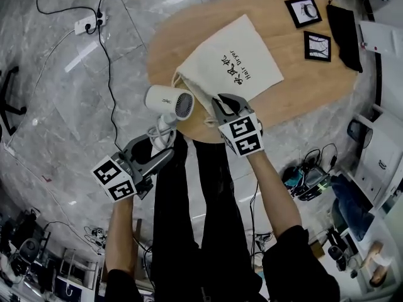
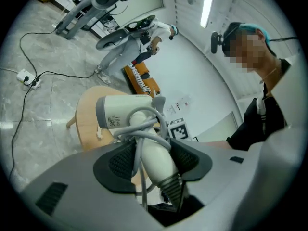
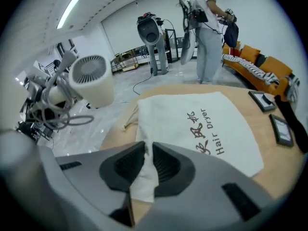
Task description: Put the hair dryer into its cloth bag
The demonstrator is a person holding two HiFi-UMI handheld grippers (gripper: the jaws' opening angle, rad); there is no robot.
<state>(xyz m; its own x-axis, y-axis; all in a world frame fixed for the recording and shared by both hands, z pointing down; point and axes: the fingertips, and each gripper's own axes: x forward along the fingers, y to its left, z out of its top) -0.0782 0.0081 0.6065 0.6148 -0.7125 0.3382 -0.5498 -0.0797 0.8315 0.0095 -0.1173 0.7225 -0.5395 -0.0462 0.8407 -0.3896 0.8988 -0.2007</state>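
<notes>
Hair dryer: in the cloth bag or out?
Out. The hair dryer is held beside the table, handle clamped in the left tongs; the cloth bag lies flat, right tongs pinching its edge.

The cloth bag (image 1: 230, 65) on the table (image 1: 189, 24), hair dryer (image 1: 169, 100) beside
The hair dryer is just left of the bag's mouth; two frames (image 1: 303, 11) lie beyond it.

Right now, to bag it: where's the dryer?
Head view, left of centre: the left gripper holds the dryer by its handle at the near edge of the table, beside the bag.
</notes>
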